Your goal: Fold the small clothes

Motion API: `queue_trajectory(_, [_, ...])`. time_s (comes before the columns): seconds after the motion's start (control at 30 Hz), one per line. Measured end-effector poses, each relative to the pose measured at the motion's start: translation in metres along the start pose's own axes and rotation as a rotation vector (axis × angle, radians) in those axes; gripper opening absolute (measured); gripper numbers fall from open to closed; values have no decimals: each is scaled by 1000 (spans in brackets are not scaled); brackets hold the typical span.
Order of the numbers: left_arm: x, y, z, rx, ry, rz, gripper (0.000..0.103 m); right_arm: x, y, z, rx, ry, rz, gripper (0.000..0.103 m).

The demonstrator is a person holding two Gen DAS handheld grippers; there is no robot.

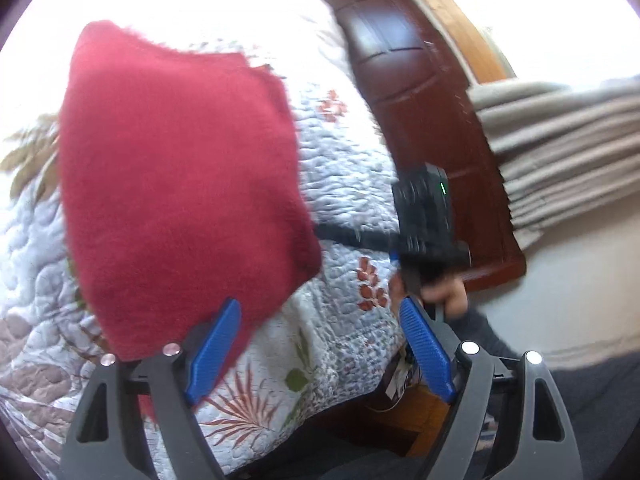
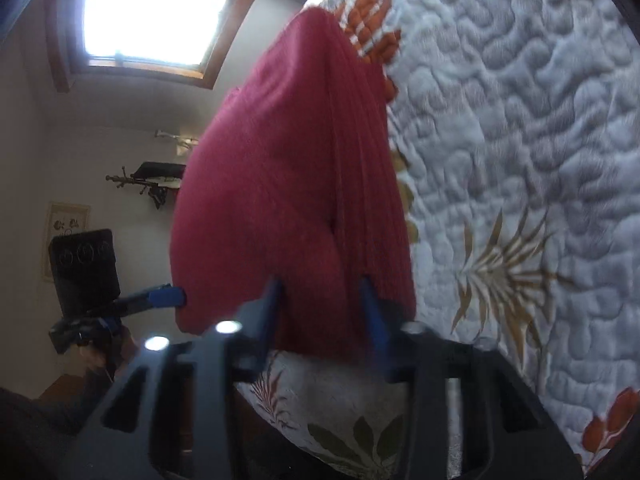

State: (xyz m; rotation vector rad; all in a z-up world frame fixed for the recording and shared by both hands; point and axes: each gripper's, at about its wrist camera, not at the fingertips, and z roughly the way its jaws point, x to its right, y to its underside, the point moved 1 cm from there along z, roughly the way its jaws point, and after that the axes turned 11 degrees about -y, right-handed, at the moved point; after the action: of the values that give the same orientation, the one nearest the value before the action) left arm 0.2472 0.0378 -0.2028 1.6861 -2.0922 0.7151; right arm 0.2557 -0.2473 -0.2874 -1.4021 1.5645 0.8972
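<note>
- Blue-padded right gripper (image 2: 324, 312): fingers clamped on the near edge of the red knit garment (image 2: 288, 184), which hangs lifted over the bed edge.
- Left gripper (image 1: 320, 344): fingers spread wide apart; one blue pad (image 1: 214, 354) overlaps the garment's lower corner, the other stands clear of it. Whether that pad touches the cloth cannot be told.
- Garment: folded over, above the quilted floral bedspread (image 1: 352, 168).
- Beyond the bed: dark wooden footboard (image 1: 420, 92), grey curtain (image 1: 560, 148), window (image 2: 148, 8).
</note>
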Motion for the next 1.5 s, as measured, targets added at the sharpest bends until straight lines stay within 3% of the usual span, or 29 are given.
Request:
queue_trajectory(0.1, [-17, 4, 11, -33, -1, -67, 81, 23, 13, 8, -12, 19, 52, 8])
queue_trajectory(0.23, [-16, 14, 1, -7, -1, -80, 81, 13, 22, -9, 13, -33, 49, 11])
queue_trajectory(0.27, [-17, 17, -7, 9, 4, -82, 82, 10, 26, -21, 29, -17, 40, 18])
queue_trajectory(0.37, [-23, 27, -36, 87, 0, -97, 86, -10, 31, -48, 84, 51, -35, 19])
queue_trajectory(0.47, [-46, 36, -62, 163, -50, -157, 91, -24, 35, -54, 109, 8, -67, 22])
queue_trajectory(0.53, [-63, 40, -67, 174, -93, -196, 93, -17, 34, -40, 62, 19, -61, 29])
queue_trajectory(0.63, [-86, 41, -55, 130, -110, -257, 93, 9, 28, -20, -16, 135, -13, 27])
queue_trajectory(0.73, [-98, 37, -41, 85, -86, -290, 93, 5, 24, -44, 9, 92, -7, 52])
queue_trajectory(0.8, [-100, 31, -37, 83, -49, -286, 93, 0, 16, -73, 55, 37, -12, 90])
queue_trajectory(0.83, [-101, 28, -34, 82, -32, -285, 93, 1, 10, -84, 75, 18, -10, 95])
queue_trajectory(0.97, [-106, 18, -14, 62, 56, -309, 94, 13, -41, -102, 50, -184, 68, 96])
queue_trajectory(1.1, [-110, 9, 7, 30, 115, -325, 94, 23, -96, -84, -3, -268, 107, 96])
queue_trajectory(1.3, [-108, 4, 32, -14, 197, -307, 93, 31, -140, -32, -116, -296, 101, 96])
queue_trajectory(1.5, [-103, -2, 47, -20, 218, -308, 94, 28, -160, -5, -187, -309, 79, 97])
